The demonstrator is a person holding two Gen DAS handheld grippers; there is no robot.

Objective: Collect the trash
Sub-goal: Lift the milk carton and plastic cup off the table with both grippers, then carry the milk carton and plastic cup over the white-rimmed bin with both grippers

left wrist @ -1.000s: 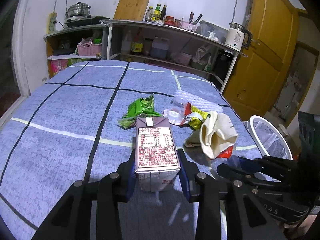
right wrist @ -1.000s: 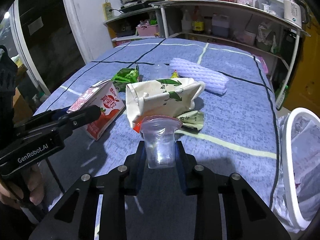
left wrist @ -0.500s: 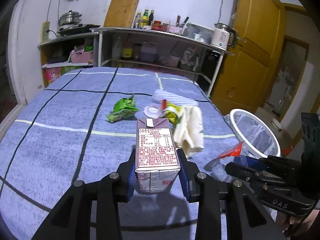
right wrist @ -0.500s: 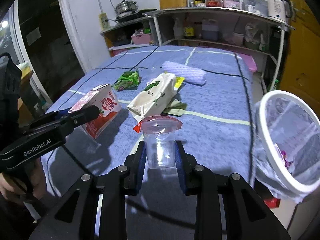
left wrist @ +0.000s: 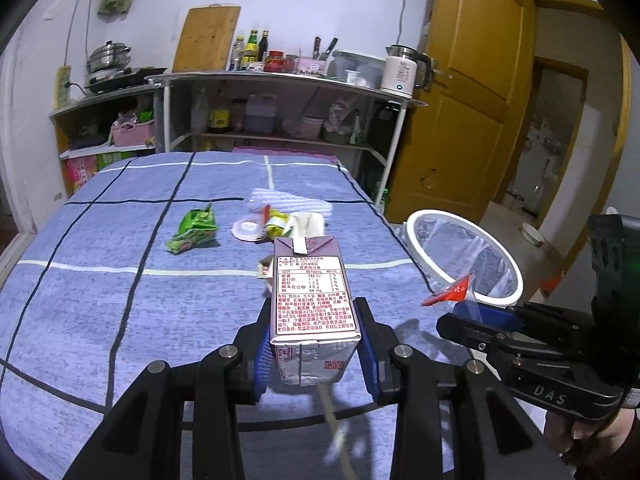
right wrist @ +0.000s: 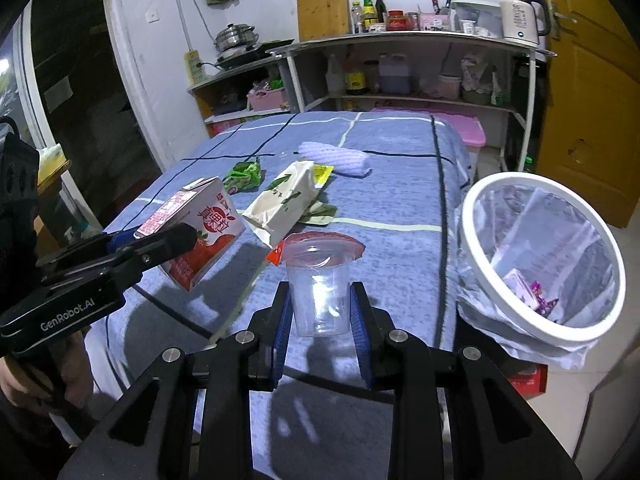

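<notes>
Red-and-white milk carton (left wrist: 314, 312) clamped in left tongs (left wrist: 316, 350); clear plastic cup (right wrist: 319, 286) gripped by right tongs (right wrist: 320, 320), both over table (left wrist: 100, 300) edge near bin (right wrist: 540, 256).

A: What is staying out of sight here?

B: The milk carton (left wrist: 313, 312) is covering part of the litter behind it, and its small print is blurring past reading. The person's hand (left wrist: 592, 440) is getting cut off at the lower right corner.

A: And from the right wrist?

B: The trash bin (right wrist: 480, 216) is losing its base behind the counter (right wrist: 400, 184) edge, and its contents are too small to name. The shelf (right wrist: 420, 40) bottle labels are too tiny too.
</notes>
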